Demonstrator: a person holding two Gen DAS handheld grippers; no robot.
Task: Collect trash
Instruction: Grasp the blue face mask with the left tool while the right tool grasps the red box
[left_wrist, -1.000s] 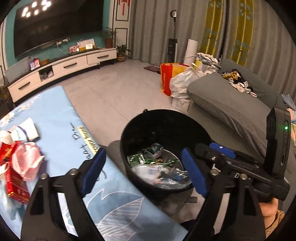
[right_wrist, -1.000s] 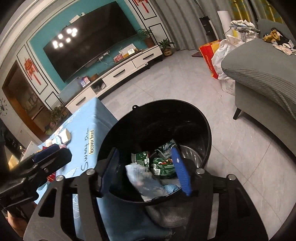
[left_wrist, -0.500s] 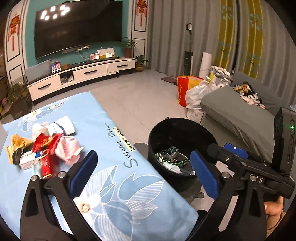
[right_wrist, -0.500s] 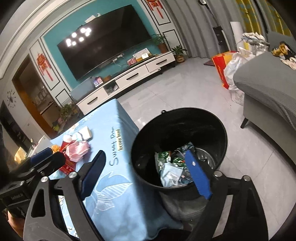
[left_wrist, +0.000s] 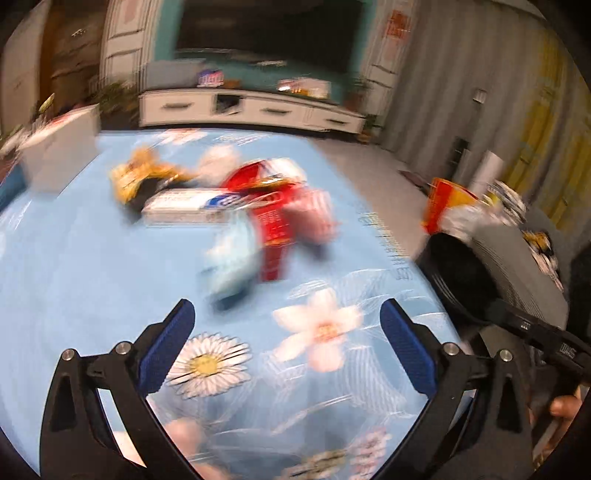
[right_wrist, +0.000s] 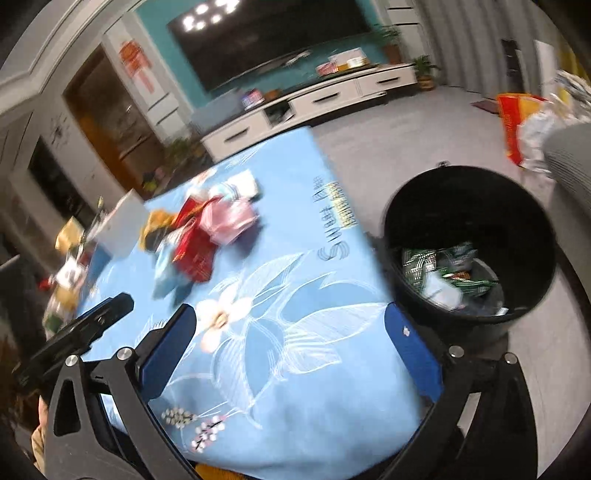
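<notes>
A pile of trash lies on the blue flowered tablecloth (right_wrist: 295, 369): a red wrapper (left_wrist: 275, 221), a pink bag (left_wrist: 314, 218), a white box (left_wrist: 184, 206), a yellow wrapper (left_wrist: 136, 179) and a pale blue piece (left_wrist: 232, 258). My left gripper (left_wrist: 286, 314) hovers open over the cloth, short of the pile, nothing between its fingers. My right gripper (right_wrist: 290, 317) hangs over the table's near corner, its jaws opening and empty. The black bin (right_wrist: 469, 206) stands on the floor right of the table, with green and clear wrappers (right_wrist: 443, 269) inside. The left view is blurred.
A grey sofa (left_wrist: 517, 266) stands behind the bin (left_wrist: 461, 273). A red and yellow bag (right_wrist: 517, 122) sits on the floor by it. A white TV cabinet (right_wrist: 314, 107) lines the far wall. A white box (left_wrist: 62, 155) and more clutter occupy the table's left side.
Both views have swung left from the bin to the table. The trash pile now lies ahead of the left gripper. Both pairs of jaws stand wider, the right much wider.
</notes>
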